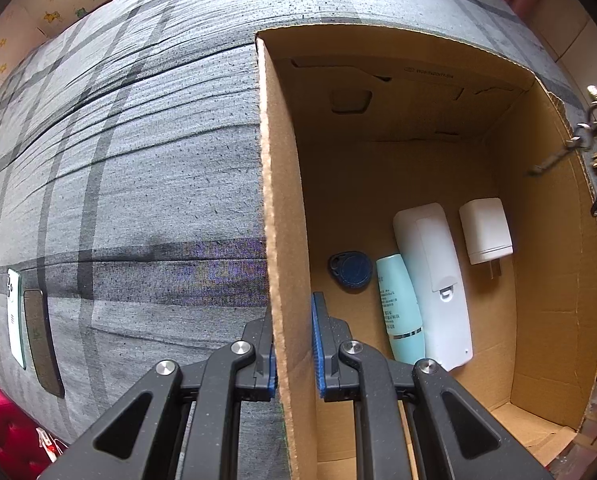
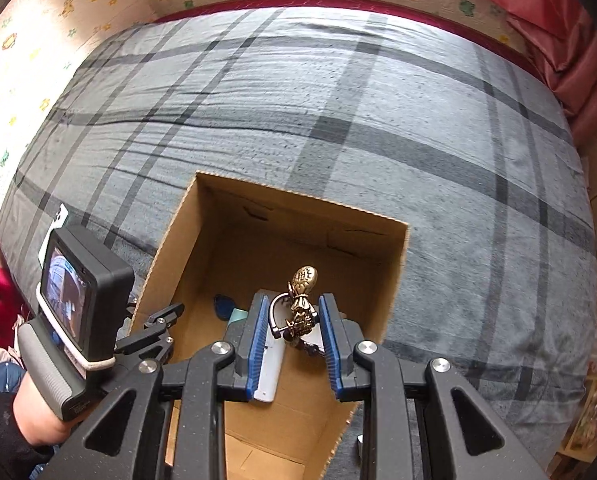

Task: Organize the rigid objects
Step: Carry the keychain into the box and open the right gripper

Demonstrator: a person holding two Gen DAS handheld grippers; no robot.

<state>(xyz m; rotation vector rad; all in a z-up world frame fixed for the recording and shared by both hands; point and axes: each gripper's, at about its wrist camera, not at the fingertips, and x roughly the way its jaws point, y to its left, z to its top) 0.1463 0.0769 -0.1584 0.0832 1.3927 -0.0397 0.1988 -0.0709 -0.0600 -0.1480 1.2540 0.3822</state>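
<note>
Box (image 1: 286, 200) far half bare; remote (image 1: 434, 280) and charger (image 1: 485, 232) crowd near end.

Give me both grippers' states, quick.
Left gripper: jaws shut on the cardboard box wall.
Right gripper: holding the brass keychain over the box.

Left gripper (image 1: 294, 344): matte black, finely speckled plastic linkage arms with elongated triangular cut-outs. Four round silver pivot pins across the linkage. Fingers (image 1: 318, 344) black, faced with ribbed blue pads.

Right gripper (image 2: 294, 344): same build, with black speckled arms, triangular cut-outs, four silver pins, and ribbed blue pads on its fingers (image 2: 258, 344).

Right wrist view also shows the left unit's camera (image 2: 78, 300): dark grey box, lit rear screen, white band around its base, on a grey ribbed handle. Left hand (image 2: 38, 416): bare skin, black sleeve at the wrist.
</note>
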